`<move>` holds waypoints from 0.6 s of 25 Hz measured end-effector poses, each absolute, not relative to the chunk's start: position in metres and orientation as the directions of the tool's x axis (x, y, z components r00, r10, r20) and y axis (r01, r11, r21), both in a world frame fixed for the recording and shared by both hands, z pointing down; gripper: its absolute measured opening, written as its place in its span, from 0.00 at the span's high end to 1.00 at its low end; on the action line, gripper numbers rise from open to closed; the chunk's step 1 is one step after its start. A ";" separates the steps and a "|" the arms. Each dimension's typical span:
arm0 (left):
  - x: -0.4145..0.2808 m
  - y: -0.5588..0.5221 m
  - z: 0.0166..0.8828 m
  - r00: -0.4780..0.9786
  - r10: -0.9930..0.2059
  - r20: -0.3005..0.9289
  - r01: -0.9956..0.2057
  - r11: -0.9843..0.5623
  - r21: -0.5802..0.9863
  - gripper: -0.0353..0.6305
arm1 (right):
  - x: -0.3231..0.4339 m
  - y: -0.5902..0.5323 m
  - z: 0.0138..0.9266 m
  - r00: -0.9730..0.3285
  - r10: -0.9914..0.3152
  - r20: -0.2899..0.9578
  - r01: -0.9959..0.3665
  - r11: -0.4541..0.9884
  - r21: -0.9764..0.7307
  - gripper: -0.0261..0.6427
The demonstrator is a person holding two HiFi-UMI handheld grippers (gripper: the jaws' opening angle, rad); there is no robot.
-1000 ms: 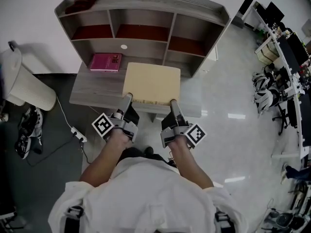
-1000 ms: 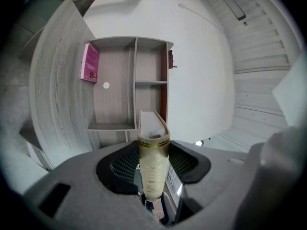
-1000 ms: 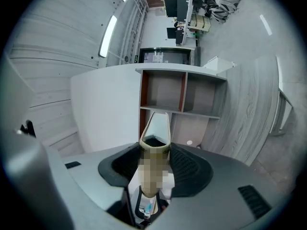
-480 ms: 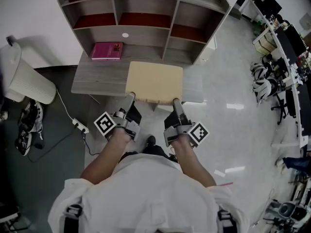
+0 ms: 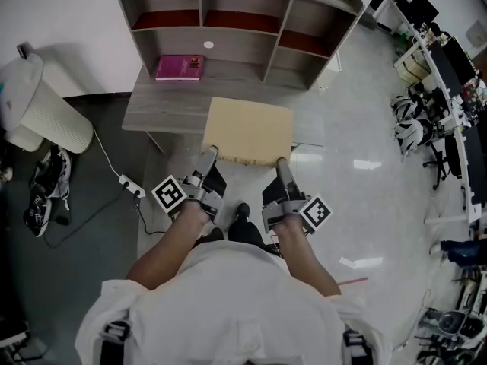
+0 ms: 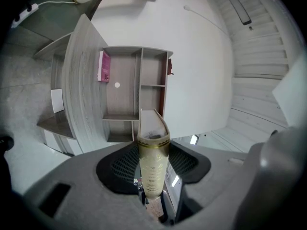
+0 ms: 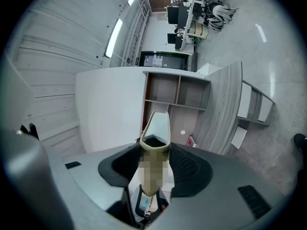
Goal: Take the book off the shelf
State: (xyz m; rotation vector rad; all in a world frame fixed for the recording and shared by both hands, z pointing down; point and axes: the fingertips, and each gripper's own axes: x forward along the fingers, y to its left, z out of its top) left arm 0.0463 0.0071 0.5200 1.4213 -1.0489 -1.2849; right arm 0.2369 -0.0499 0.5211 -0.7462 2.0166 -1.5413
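A large tan book [image 5: 247, 130] lies flat in the air, its near edge beyond the front of the grey desk [image 5: 163, 111]. My left gripper [image 5: 208, 155] is shut on its near left corner. My right gripper [image 5: 281, 163] is shut on the near right corner. In the left gripper view the book [image 6: 153, 152] stands edge-on between the jaws, spine toward the camera. The right gripper view shows the same book [image 7: 156, 128] wedged between those jaws. The grey shelf unit [image 5: 243, 21] sits on the back of the desk, beyond the book.
A pink book [image 5: 179, 67] lies on the desk under the left shelf bay. A white bin [image 5: 46, 109] stands to the left, with a power strip [image 5: 129, 186] and shoes [image 5: 44, 196] on the floor. Office desks [image 5: 445, 74] line the right side.
Both grippers have drawn the tan book back toward the person, away from the shelf unit. The desk and shelf now sit farther up and to the right in the head view.
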 end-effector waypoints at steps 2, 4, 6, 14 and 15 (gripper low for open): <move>0.048 0.022 0.523 0.099 -0.973 -0.208 -0.002 -0.210 0.978 0.64 | 0.238 -0.034 0.522 -0.725 -0.687 -0.055 -0.131 0.216 -0.968 0.67; 0.049 0.035 0.525 0.107 -0.973 -0.207 0.007 -0.207 0.978 0.64 | 0.239 -0.021 0.522 -0.720 -0.692 -0.054 -0.131 0.212 -0.968 0.67; 0.050 0.044 0.526 0.111 -0.972 -0.206 0.014 -0.206 0.978 0.64 | 0.239 -0.011 0.522 -0.718 -0.695 -0.049 -0.134 0.208 -0.969 0.67; 0.047 0.061 0.529 0.098 -0.974 -0.205 0.014 -0.204 0.979 0.64 | 0.237 0.002 0.524 -0.727 -0.685 -0.044 -0.143 0.214 -0.966 0.68; 0.046 0.061 0.527 0.095 -0.973 -0.208 0.015 -0.208 0.978 0.64 | 0.236 0.002 0.522 -0.730 -0.682 -0.048 -0.139 0.216 -0.966 0.68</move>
